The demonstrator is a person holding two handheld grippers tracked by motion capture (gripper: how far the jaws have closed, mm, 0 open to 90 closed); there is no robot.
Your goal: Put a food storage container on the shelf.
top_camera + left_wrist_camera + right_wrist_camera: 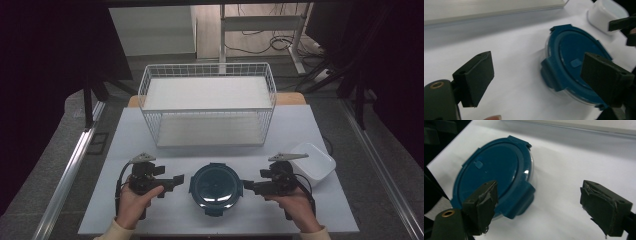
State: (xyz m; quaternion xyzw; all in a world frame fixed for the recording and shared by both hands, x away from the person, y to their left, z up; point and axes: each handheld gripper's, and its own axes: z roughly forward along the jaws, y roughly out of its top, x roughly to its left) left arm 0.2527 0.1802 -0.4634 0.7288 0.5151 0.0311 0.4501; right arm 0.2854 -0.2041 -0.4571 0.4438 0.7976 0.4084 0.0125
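A round clear container with a dark blue clip-on lid [215, 189] is set near the front edge of the white table surface [310, 130], midway along it. The left gripper [178, 179] is held just to its left with jaws released and nothing between them. The right gripper [248, 186] is held just to its right, likewise spread and empty. A white wire basket [207, 104] is placed toward the back edge, and a white rectangular plastic tub [315, 161] near the right edge.
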